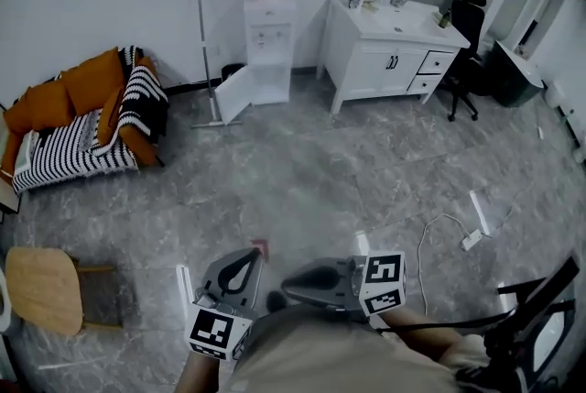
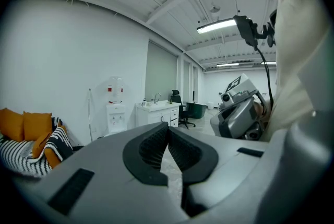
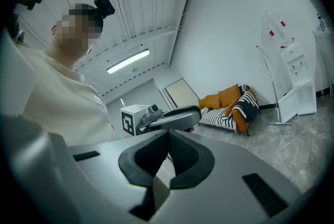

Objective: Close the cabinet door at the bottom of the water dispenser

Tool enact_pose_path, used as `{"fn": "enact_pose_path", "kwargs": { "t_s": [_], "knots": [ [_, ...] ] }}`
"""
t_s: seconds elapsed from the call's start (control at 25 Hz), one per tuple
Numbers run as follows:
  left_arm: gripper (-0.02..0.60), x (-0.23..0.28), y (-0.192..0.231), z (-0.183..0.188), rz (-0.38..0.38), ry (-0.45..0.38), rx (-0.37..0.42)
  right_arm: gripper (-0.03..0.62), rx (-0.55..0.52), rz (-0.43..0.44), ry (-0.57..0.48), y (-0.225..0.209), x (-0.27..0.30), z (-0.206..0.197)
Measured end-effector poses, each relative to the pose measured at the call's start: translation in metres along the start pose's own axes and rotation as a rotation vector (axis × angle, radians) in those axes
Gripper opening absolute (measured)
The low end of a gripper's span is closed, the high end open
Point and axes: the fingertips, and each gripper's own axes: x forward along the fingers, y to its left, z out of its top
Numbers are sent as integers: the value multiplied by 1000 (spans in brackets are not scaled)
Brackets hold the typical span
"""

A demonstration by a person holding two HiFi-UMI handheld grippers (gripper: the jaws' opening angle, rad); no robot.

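Grey floor (image 1: 302,171): fills the head view.
Striped sofa (image 1: 82,121): left edge, orange cushions.
White water dispenser (image 1: 268,48): upper centre, against the wall.
Cabinet door (image 1: 232,95): at the dispenser's base, standing open, swung left.
Left gripper (image 2: 168,126), right gripper (image 3: 168,133): bottom centre, well apart from the dispenser; fingers pressed together, nothing held.

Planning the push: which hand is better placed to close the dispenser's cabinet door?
Probably left: the open door swings leftward, and the left claw faces the dispenser, while the right claw points sideways.
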Motion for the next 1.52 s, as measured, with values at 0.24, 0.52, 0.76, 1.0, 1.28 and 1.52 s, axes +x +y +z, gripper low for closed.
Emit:
{"fn": "enact_pose_path", "kwargs": {
  "t_s": [0.24,0.52,0.76,1.0,1.28,1.52],
  "knots": [
    [-9,-4,27,1,25,2,-47,15,18,-5,28,-20,25,16],
    [-9,20,28,-1,-21,29,-39,15,30,9,45,-33,26,15],
    [-9,67,6,4,-55,76,-12,15,52,-54,-45,-57,-27,26],
    [-9,116,-49,17,-69,96,50,15,23,-51,-148,-64,-102,33],
    [-9,169,-71,27,-28,146,58,15,51,21,-218,-94,-156,57],
    [-9,199,-82,39,58,192,65,15,59,106,-174,-107,-188,58]
  ]
}}
